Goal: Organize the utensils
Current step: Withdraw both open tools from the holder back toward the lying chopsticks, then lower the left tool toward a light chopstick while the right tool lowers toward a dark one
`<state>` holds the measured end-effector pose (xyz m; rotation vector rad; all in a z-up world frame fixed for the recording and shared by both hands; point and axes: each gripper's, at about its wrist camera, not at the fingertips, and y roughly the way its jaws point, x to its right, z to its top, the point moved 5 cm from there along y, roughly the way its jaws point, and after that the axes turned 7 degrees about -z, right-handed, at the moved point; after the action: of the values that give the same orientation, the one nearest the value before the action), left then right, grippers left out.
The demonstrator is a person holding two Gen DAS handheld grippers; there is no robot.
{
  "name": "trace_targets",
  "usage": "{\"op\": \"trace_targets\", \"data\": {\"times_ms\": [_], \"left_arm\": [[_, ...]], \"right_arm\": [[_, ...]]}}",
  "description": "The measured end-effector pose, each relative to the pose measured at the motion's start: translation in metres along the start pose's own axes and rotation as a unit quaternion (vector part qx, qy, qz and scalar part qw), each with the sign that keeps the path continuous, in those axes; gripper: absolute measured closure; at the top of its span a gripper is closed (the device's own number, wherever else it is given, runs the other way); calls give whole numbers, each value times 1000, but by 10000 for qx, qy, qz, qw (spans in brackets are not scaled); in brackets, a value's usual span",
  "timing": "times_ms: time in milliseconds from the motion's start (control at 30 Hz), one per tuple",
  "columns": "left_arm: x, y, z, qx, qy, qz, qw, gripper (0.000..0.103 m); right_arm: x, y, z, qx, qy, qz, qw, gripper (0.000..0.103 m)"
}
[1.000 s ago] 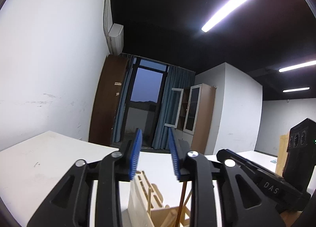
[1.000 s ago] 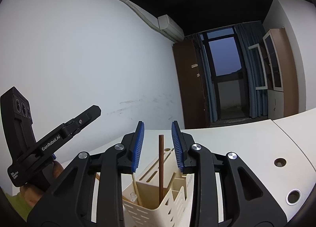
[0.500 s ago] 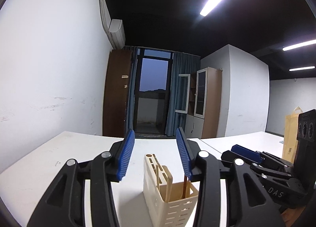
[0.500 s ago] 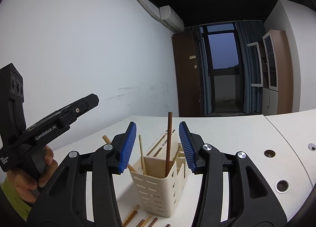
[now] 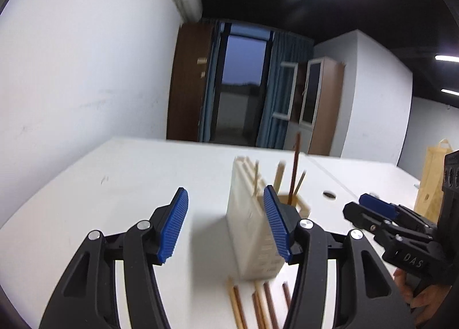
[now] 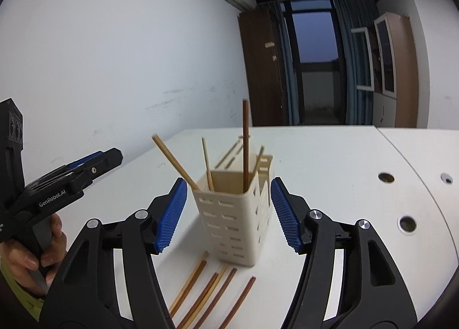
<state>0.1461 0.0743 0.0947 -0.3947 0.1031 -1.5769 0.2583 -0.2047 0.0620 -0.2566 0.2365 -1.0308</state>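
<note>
Four chopsticks (image 6: pixel 245 142) already stand in the cream holder (image 6: pixel 235 214), just ahead of the right tool (image 6: pixel 228 215); both tools have just been spreading, empty. Loose chopsticks (image 6: pixel 212 291) wait on the table (image 6: pixel 330 157) beneath; left tool (image 5: pixel 226 224) hovers.

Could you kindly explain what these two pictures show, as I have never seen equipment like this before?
No robot here: a person holds a black handheld gripper with blue ribbed pads in each hand, and each carries a wide-angle camera looking along its jaws. One picture comes from the left gripper, the other from the right gripper; each also catches the other tool at its edge. On the white table stands a cream slotted plastic utensil holder with a few wooden chopsticks upright or leaning inside. More loose chopsticks lie flat in front of it. Both sets of jaws have just been opening and grip nothing; the holder merely appears beyond them.
</note>
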Motion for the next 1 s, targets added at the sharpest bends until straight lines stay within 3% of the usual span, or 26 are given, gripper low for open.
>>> {"op": "trace_targets", "data": {"times_ms": [233, 600, 733, 1000], "left_arm": [[-3, 21, -26, -905, 14, 84, 9959, 49], [-6, 65, -76, -2217, 149, 14, 9750, 49], [-17, 83, -87, -2498, 128, 97, 9682, 49], [-23, 121, -104, -3070, -36, -124, 9516, 49]], "right_arm": [[2, 11, -28, -627, 9, -230, 9978, 44], [15, 35, -68, -1571, 44, -524, 9862, 44], [17, 44, -82, -1847, 76, -503, 9815, 44], [17, 68, -103, -2426, 137, -496, 9688, 45]]}}
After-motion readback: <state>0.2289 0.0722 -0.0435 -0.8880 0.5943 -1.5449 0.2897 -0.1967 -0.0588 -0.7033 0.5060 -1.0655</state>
